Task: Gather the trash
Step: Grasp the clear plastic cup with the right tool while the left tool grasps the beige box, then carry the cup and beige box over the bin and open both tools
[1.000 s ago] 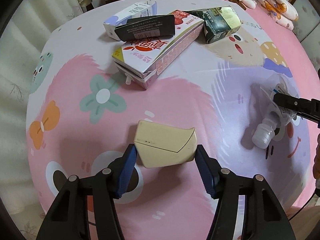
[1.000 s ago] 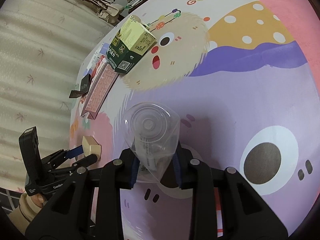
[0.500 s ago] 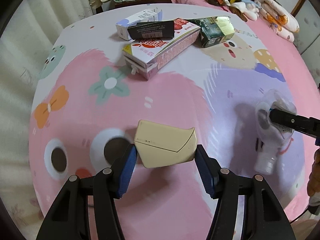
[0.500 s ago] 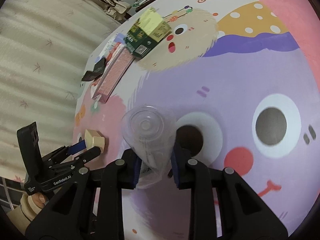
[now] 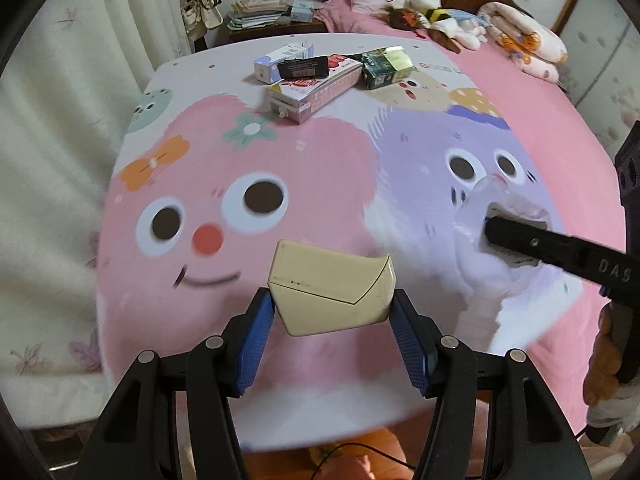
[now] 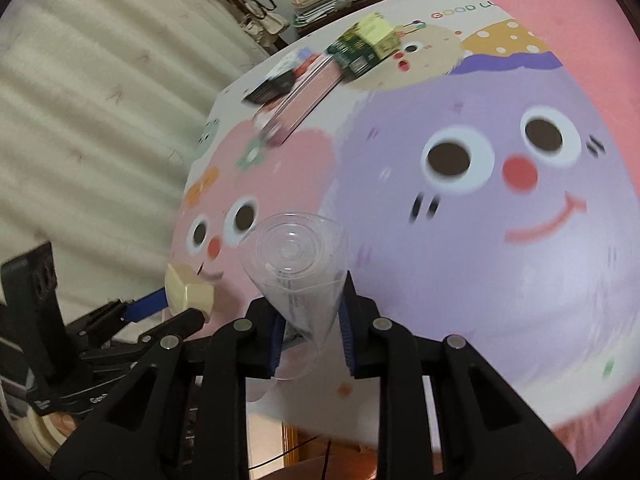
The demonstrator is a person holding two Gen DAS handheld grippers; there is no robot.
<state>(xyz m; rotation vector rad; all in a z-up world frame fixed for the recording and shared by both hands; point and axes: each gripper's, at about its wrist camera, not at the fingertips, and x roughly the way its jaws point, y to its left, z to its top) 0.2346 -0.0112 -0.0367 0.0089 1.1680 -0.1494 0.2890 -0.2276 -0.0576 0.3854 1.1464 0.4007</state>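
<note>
Four cartons (image 5: 326, 70) lie heaped at twelve o'clock on the bedspread (image 5: 312, 176); nearer, we see our right gripper (image 6: 310, 330) pinching a clear bottle (image 6: 300, 264) and our left gripper (image 5: 332, 322) clamping a beige box (image 5: 330, 286) aloft.

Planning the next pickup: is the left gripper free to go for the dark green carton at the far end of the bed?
Probably not yet. The left gripper is shut on a beige box, so its jaws are occupied. The dark green carton lies far off among the other cartons, nothing blocking the way.
</note>
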